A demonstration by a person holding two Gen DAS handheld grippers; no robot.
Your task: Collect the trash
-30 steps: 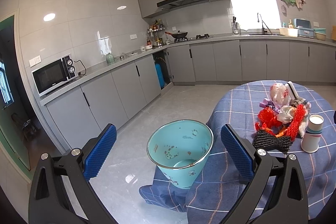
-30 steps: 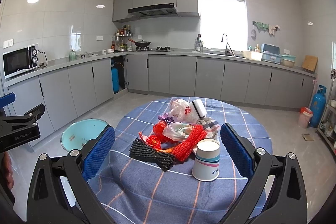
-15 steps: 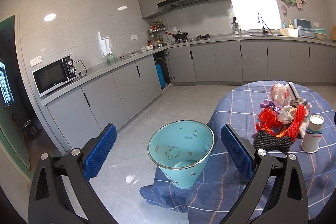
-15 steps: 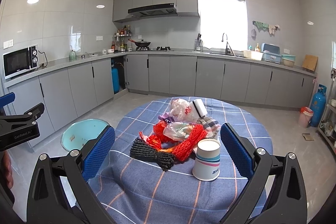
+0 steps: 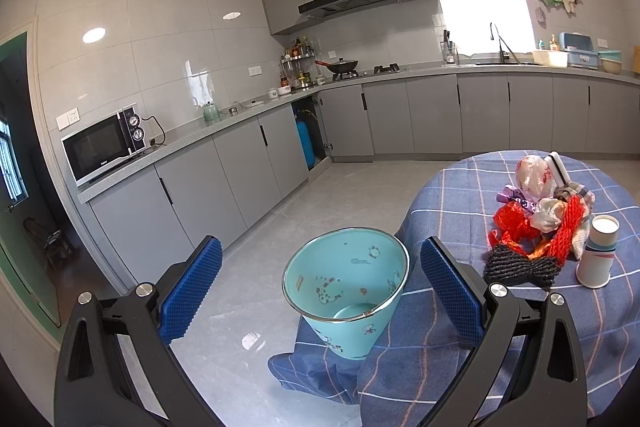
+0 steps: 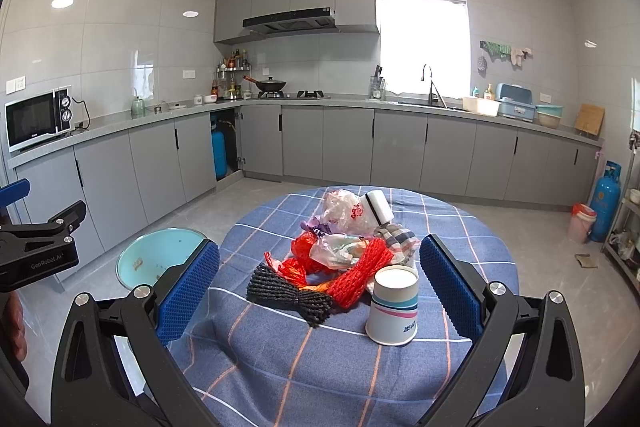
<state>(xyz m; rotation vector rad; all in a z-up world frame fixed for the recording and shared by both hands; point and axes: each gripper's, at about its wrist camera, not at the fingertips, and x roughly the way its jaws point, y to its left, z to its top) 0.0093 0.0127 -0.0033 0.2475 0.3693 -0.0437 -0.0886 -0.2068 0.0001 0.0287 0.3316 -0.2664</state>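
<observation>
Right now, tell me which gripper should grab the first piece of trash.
Right. The right gripper is open and faces the trash pile and paper cup on the table. The left gripper, also open, points at the teal bin beside the table, away from the pile.

Trash pile point(image 6: 340, 255) on table point(image 6: 280, 367) (cup point(image 6: 393, 307) in front); bin point(image 5: 346, 291) left, on floor.

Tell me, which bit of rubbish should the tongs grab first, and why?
Probably the right tongs should ease forward onto the paper cup. Both tongs are open and empty, the cup stands nearest, apart from the trash pile, and the blue bin waits beside the table.
</observation>
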